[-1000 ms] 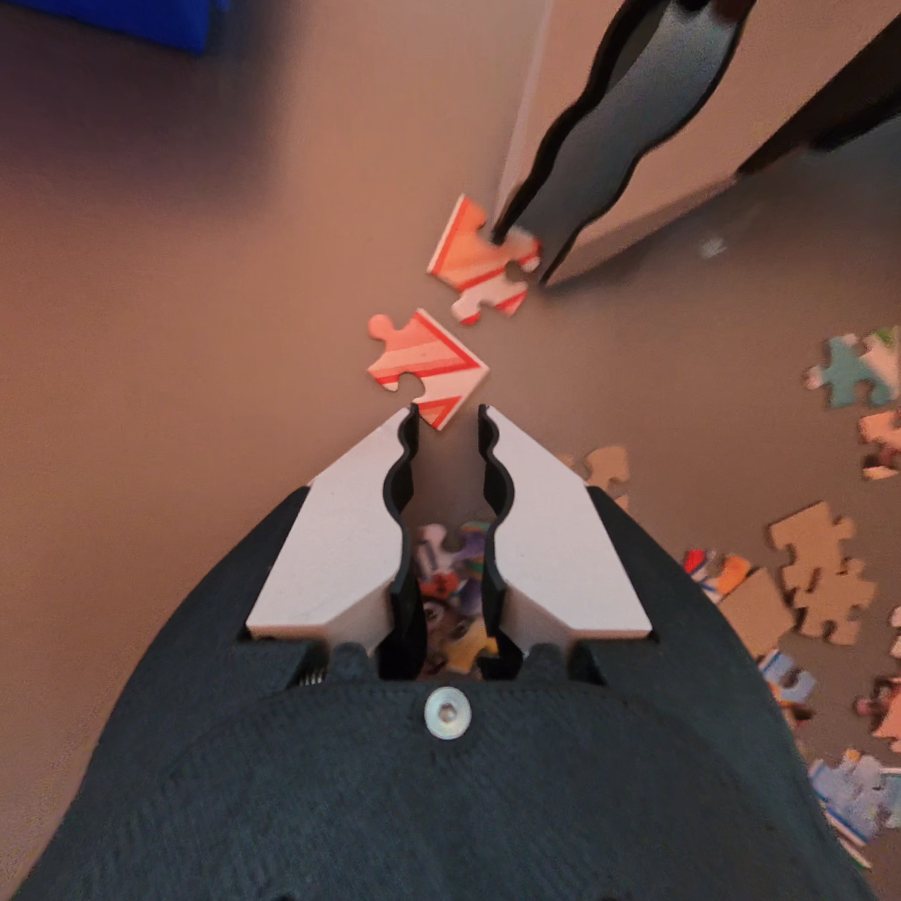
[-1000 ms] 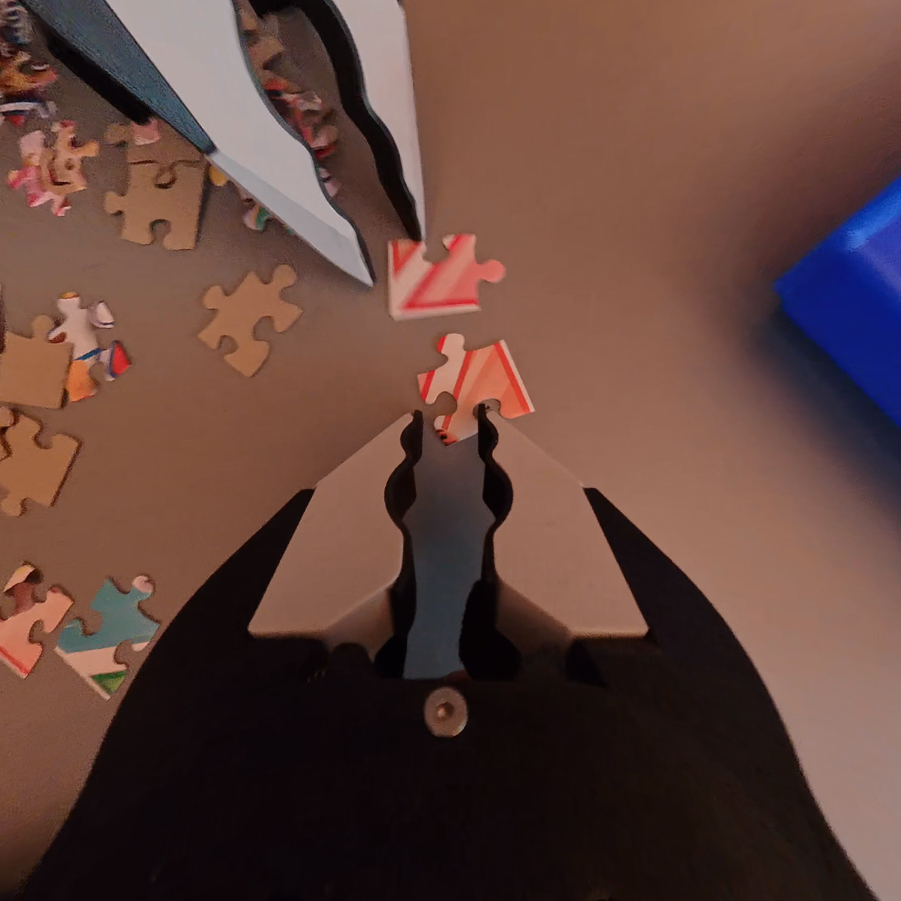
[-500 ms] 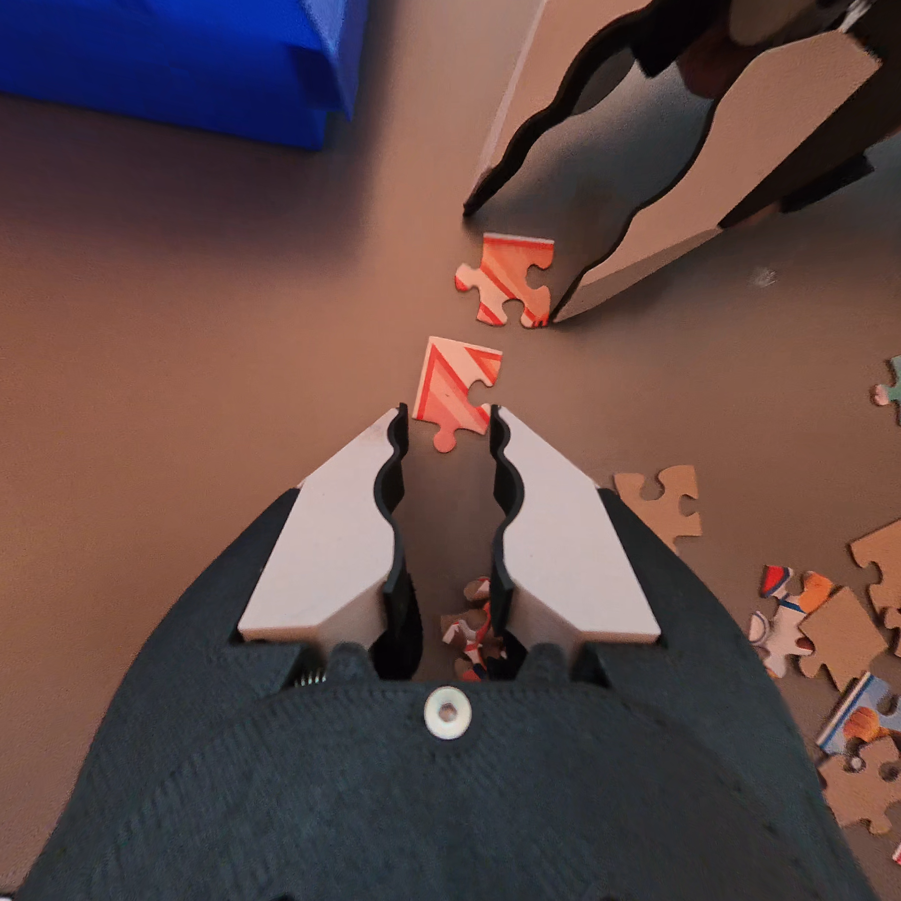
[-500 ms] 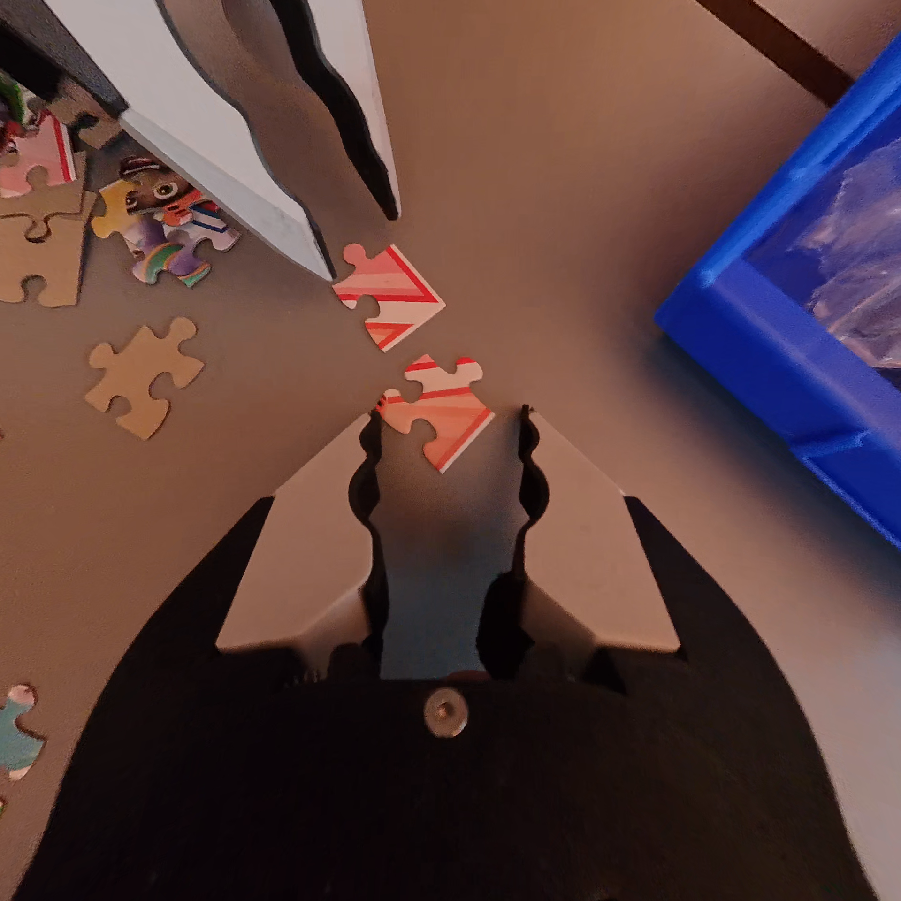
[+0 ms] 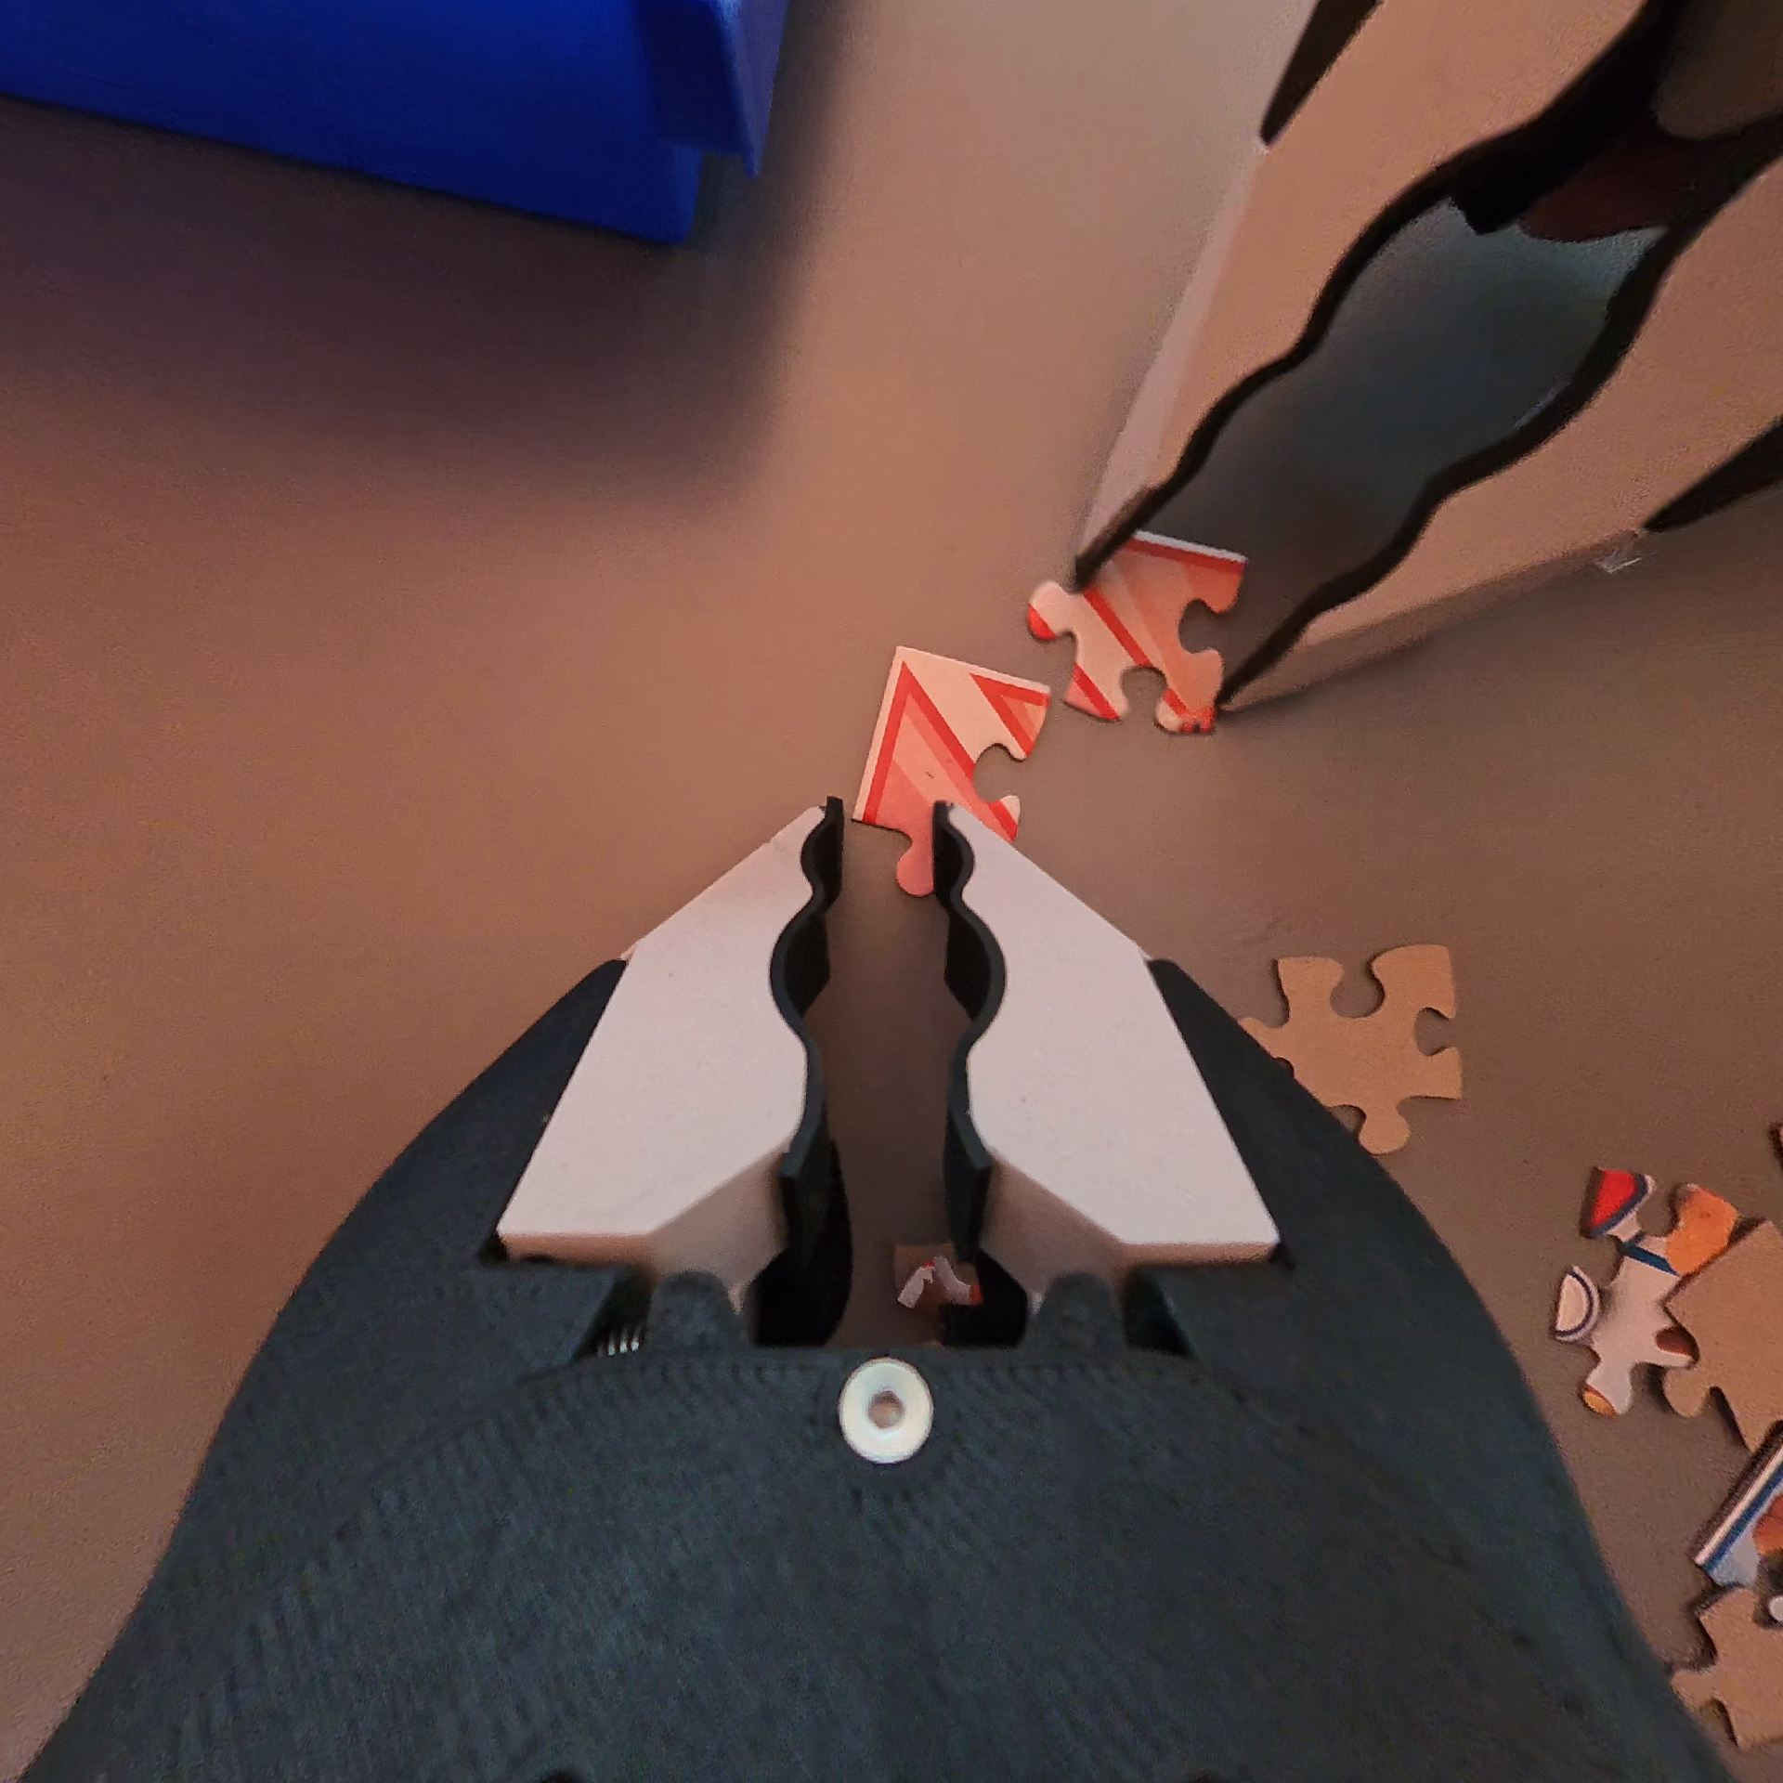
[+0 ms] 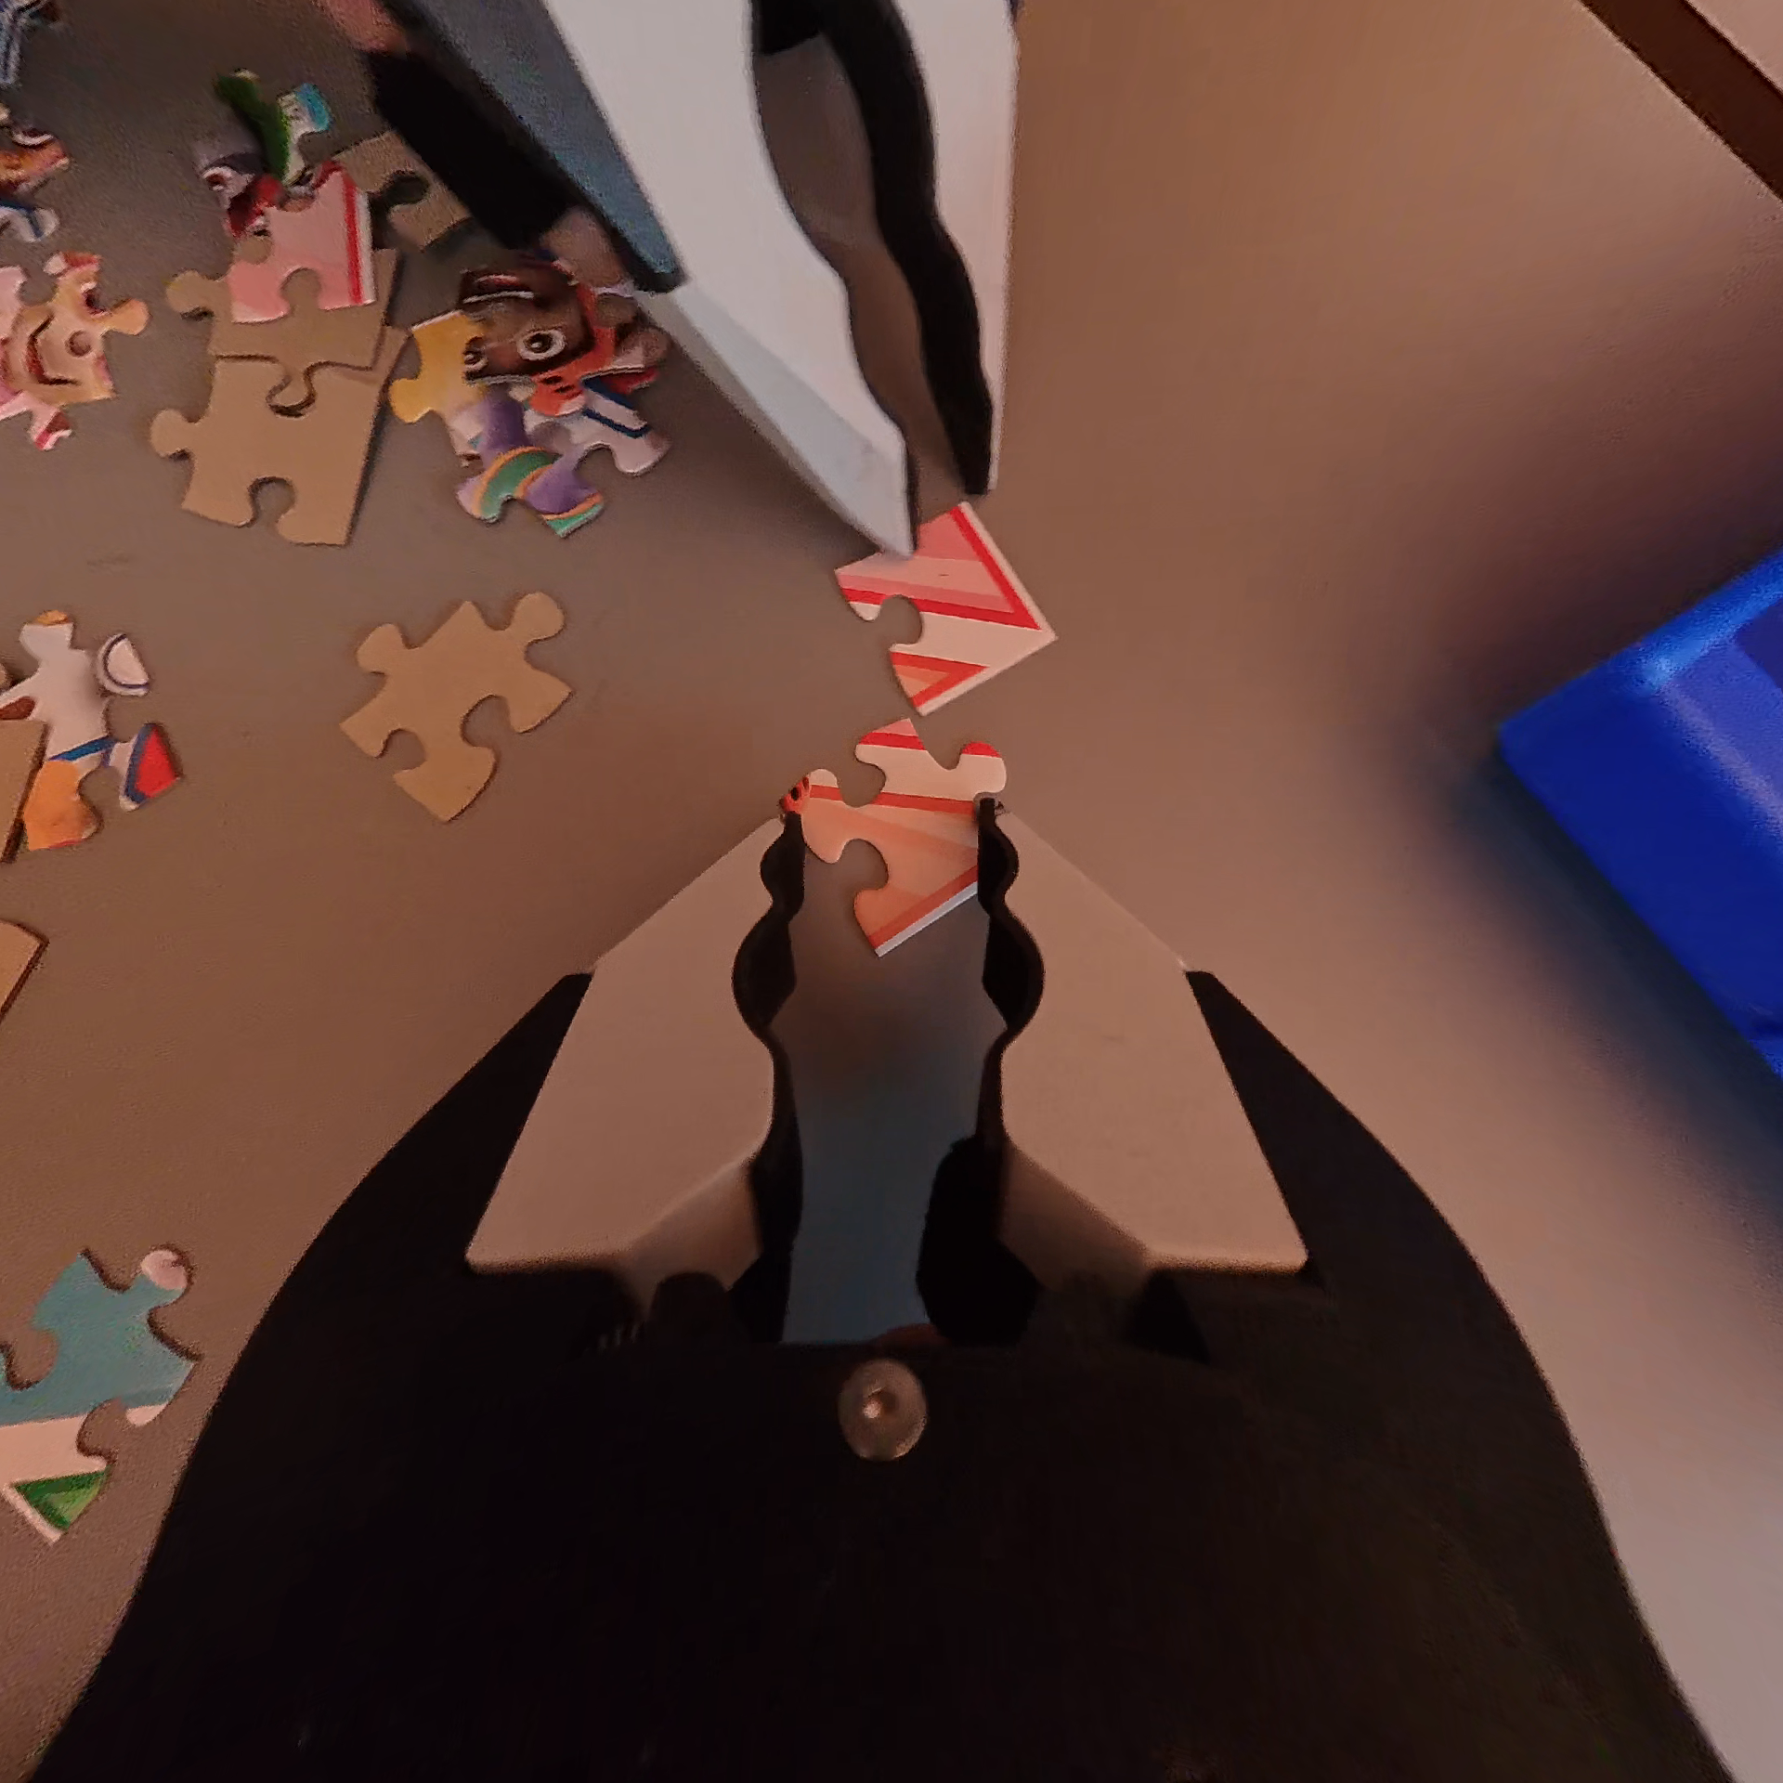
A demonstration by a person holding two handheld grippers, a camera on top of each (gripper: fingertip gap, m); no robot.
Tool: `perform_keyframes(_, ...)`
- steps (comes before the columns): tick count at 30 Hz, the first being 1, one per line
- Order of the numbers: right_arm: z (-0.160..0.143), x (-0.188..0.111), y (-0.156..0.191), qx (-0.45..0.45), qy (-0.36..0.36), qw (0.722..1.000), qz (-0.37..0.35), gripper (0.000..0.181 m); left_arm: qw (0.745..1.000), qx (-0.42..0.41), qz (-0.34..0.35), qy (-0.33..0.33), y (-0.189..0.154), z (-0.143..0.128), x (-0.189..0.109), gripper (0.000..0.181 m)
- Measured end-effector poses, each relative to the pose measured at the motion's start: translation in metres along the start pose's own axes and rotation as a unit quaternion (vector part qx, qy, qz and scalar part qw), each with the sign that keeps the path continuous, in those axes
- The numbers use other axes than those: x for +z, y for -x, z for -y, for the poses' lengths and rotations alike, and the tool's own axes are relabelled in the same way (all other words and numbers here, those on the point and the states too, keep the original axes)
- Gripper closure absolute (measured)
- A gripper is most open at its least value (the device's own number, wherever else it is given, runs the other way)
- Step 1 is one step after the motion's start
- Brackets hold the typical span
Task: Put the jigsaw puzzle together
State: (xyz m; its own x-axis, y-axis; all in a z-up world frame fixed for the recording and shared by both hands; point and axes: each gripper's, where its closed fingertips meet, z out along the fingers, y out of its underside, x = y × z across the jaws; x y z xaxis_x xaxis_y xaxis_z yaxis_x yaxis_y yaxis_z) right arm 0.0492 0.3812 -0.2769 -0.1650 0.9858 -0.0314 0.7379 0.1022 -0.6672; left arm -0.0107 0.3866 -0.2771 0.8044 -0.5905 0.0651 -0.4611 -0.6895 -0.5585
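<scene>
Two red-and-pink striped puzzle pieces lie close together on the brown table, a small gap between them. The corner piece (image 5: pixel 950 748) (image 6: pixel 950 617) lies just ahead of my left gripper (image 5: pixel 888 820). That gripper's jaws are narrowly open with the piece's tab between the tips, and it shows at the top of the right wrist view (image 6: pixel 941 521). The second striped piece (image 6: pixel 907 839) (image 5: pixel 1138 627) sits flat between the tips of my right gripper (image 6: pixel 888 815), which touch it on both sides. That gripper also shows in the left wrist view (image 5: pixel 1148 642).
A blue bin (image 5: pixel 386 96) (image 6: pixel 1659 820) stands beyond the striped pieces. Several loose pieces lie to one side, some face down like the brown one (image 5: pixel 1360 1037) (image 6: pixel 453 704), some showing cartoon pictures (image 6: pixel 540 386). The table's edge (image 6: pixel 1688 77) runs at the far right. Tip to tip, the grippers are about 7 centimetres apart.
My right gripper has narrowed from wide open onto the second striped piece. My left gripper has narrowed slightly. Both views have turned, and the two pieces have rotated on the table.
</scene>
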Motion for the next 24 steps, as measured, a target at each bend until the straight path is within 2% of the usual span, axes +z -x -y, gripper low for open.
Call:
perform_keyframes(4, 0.005, 0.003, 0.013, -0.035, -0.005, 0.999, 0.012, 0.149, 1.000, -0.007, 0.000, -0.008, 0.000, 0.002, 0.002, 0.165)
perform_keyframes(5, 0.007, 0.004, 0.018, -0.048, -0.006, 0.999, 0.018, 0.175, 1.000, -0.006, 0.003, -0.010, 0.000, 0.003, 0.002, 0.166)
perform_keyframes(6, 0.008, 0.005, 0.018, -0.057, -0.005, 0.998, 0.011, 0.177, 1.000, -0.004, 0.004, -0.011, 0.000, 0.003, 0.002, 0.166)
perform_keyframes(9, 0.010, 0.007, 0.020, -0.062, -0.001, 0.998, 0.005, 0.173, 1.000, -0.006, 0.004, -0.011, -0.001, 0.003, 0.002, 0.165)
perform_keyframes(13, 0.007, 0.003, 0.004, -0.036, -0.005, 0.999, -0.022, 0.136, 1.000, -0.004, 0.000, -0.007, -0.002, 0.004, 0.002, 0.162)
perform_keyframes(15, 0.005, 0.005, 0.005, -0.015, -0.008, 1.000, -0.001, 0.131, 1.000, -0.004, -0.001, -0.005, -0.002, 0.004, 0.002, 0.161)
perform_keyframes(17, 0.005, 0.005, 0.005, -0.011, -0.013, 1.000, 0.006, 0.134, 1.000, -0.006, -0.003, -0.004, -0.002, 0.004, 0.002, 0.161)
perform_keyframes(19, 0.006, 0.005, 0.006, -0.008, -0.017, 1.000, 0.012, 0.149, 1.000, -0.010, -0.006, -0.006, -0.002, 0.004, 0.002, 0.161)
perform_keyframes(24, 0.007, 0.006, 0.009, -0.009, -0.022, 0.999, 0.022, 0.152, 1.000, -0.017, -0.009, -0.012, -0.002, 0.004, 0.002, 0.161)
